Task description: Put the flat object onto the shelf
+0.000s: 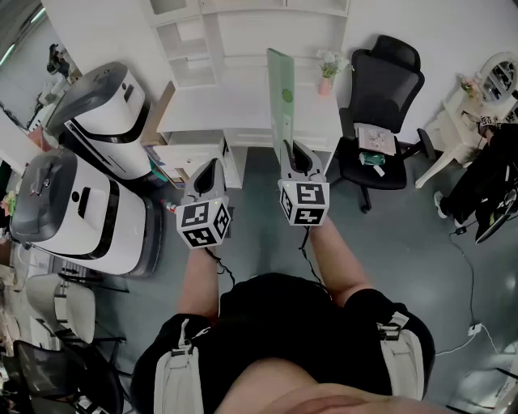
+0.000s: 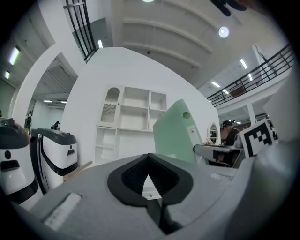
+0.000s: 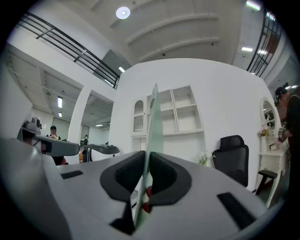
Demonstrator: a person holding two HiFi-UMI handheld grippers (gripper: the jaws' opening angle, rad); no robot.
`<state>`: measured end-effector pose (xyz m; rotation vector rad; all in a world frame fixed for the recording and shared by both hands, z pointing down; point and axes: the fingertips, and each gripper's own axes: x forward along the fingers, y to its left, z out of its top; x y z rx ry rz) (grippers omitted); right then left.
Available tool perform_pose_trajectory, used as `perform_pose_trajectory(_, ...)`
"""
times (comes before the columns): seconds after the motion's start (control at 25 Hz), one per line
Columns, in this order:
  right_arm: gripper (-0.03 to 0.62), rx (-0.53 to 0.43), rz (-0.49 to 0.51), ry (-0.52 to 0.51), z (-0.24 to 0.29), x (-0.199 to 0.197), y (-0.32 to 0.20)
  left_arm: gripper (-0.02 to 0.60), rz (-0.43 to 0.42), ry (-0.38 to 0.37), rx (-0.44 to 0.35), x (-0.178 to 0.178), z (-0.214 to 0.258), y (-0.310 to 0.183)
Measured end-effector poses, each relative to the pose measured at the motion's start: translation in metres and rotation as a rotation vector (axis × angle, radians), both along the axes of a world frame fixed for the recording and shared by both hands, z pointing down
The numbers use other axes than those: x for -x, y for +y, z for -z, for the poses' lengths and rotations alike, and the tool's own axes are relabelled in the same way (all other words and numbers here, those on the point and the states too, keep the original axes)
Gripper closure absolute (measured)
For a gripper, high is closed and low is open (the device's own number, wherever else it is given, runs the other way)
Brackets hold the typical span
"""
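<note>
The flat object is a thin pale green board. It stands on edge, reaching up in front of the white shelf unit. My right gripper is shut on its lower edge. In the right gripper view the board runs edge-on between the black pads, with the shelf behind it. My left gripper hangs to the left of the board, apart from it. Its jaws are closed with nothing between them. From there the board shows its broad face beside the shelf.
A white desk stands under the shelf, with a small flower pot at its right end. A black office chair is to the right. Two large white-and-grey machines stand at the left. A person is off to the right.
</note>
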<state>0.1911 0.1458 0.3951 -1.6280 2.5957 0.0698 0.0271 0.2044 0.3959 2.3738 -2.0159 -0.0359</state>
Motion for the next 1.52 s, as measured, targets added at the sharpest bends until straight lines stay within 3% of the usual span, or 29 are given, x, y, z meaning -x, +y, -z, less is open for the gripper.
perform_pose_trajectory(0.56,0.554,0.023,0.008,-0.013,-0.005,0.006,-0.001,0.568,-0.016,0.009,0.022,0.002,-0.006,-0.004)
perform_pose_trajectory(1.08,0.554,-0.003,-0.018,0.006,0.002,0.068,-0.034,0.569,-0.071,0.034,0.0,0.061,-0.007,-0.048)
perform_pose_trajectory(1.52,0.554,-0.063,-0.003,-0.009,0.018,0.1,-0.085,0.569,-0.067,0.048,0.009,0.094,-0.017,-0.107)
